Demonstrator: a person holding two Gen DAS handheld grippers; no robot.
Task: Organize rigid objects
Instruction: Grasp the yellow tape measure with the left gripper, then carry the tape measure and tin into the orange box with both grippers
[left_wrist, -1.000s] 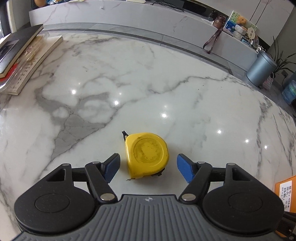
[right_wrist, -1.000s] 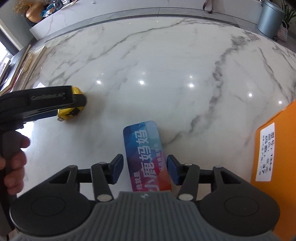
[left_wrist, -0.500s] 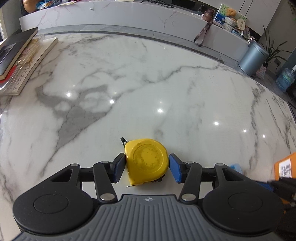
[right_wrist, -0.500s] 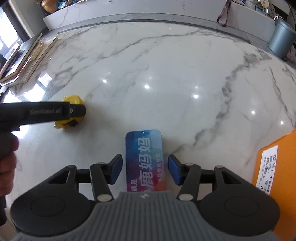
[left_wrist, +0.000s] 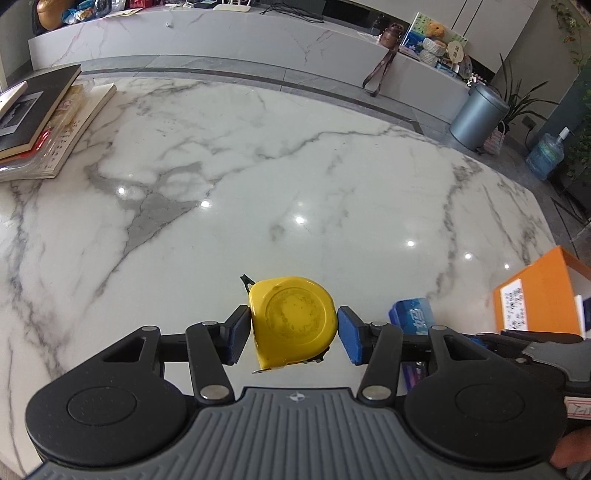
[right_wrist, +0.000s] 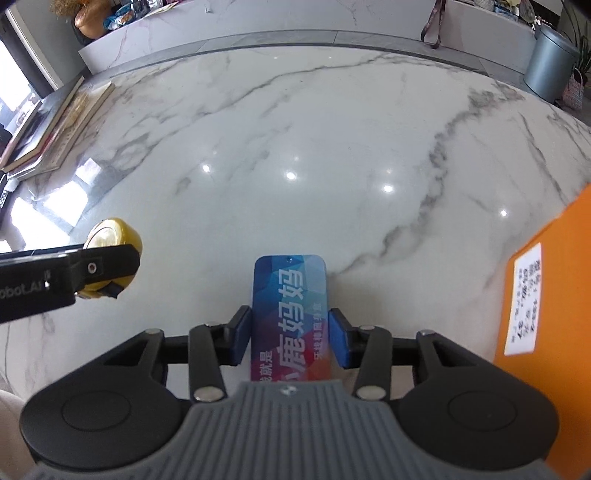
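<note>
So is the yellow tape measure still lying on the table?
No, lifted: the left gripper pinches the tape measure above the table.

White marble table (left_wrist: 295, 177), grey-veined, glossy; ceiling lights glint off it as small bright spots. Stack of books (left_wrist: 40, 122) at its 10 o'clock edge. Beyond the table at 12 o'clock, a long low marble ledge (left_wrist: 221, 40) with clutter on top and a brown strap (left_wrist: 380, 72) hanging over its front. Grey metal bin (left_wrist: 476, 116) on the floor at 2 o'clock, potted plant (left_wrist: 517, 99) just behind it, water jug (left_wrist: 546, 155) near. Daylight from a window (right_wrist: 18, 81) at 9 o'clock.
</note>
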